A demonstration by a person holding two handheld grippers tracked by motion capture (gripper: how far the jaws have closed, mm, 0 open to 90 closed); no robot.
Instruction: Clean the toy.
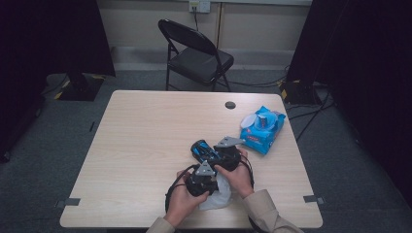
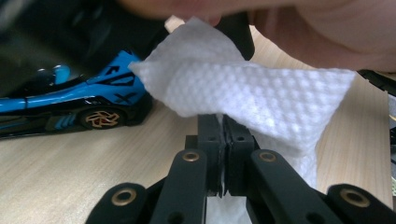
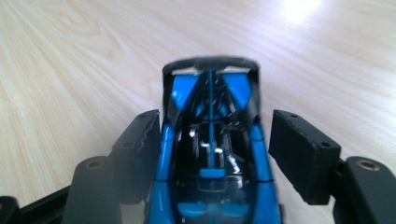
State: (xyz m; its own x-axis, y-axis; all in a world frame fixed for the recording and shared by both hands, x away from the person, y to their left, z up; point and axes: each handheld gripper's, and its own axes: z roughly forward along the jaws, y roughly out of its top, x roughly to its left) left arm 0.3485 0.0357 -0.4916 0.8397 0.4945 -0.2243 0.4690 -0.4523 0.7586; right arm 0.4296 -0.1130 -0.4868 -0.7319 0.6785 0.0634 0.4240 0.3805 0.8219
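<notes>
No writing I can read, my left gripper (image 2: pixel 223 140) clamped on wipe (image 2: pixel 252 93), car (image 3: pixel 212 154) between my right gripper's (image 3: pixel 212 140) released jaws.

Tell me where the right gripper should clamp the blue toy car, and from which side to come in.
Clamp the blue toy car across its flanks at mid-body, probably best, coming in from the end nearest the right gripper along the car's length. The body is long and narrow, and the jaws already straddle it; the pad on the right of the right gripper view stands clear of the car. Avoid the thin black wing at the far end.
</notes>
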